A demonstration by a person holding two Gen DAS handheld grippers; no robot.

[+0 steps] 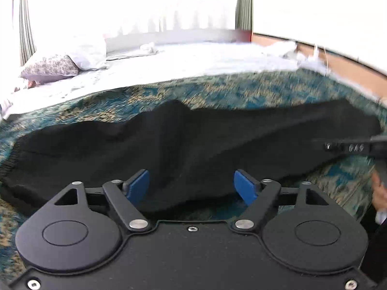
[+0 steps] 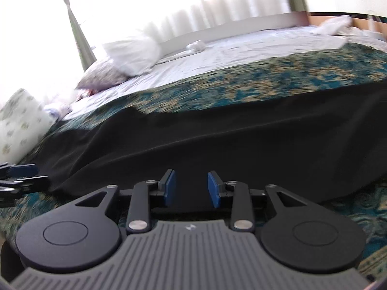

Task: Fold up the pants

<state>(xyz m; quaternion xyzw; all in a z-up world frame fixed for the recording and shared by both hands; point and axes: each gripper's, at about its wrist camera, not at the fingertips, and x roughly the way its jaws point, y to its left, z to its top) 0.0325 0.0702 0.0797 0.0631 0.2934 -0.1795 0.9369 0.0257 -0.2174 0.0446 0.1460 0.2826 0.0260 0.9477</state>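
Observation:
Black pants (image 1: 193,140) lie stretched lengthwise across a teal and beige patterned bedspread (image 1: 217,91), with a raised fold near their far edge. My left gripper (image 1: 191,186) hovers over the near edge of the pants, its blue pads wide apart and pinching no cloth. In the right wrist view the pants (image 2: 217,145) fill the middle, and my right gripper (image 2: 191,188) stands open over their near edge, pads apart and gripping nothing. The right gripper's fingers (image 1: 350,147) show at the right edge of the left wrist view. At far left in the right wrist view are the left gripper's fingers (image 2: 21,176).
Beyond the bedspread (image 2: 241,84) lies a white sheet (image 1: 181,60) with a patterned pillow (image 1: 50,68) and a white pillow (image 2: 135,53) at the left. A wooden headboard (image 1: 338,58) runs along the right. A hand (image 1: 377,191) shows at the right edge.

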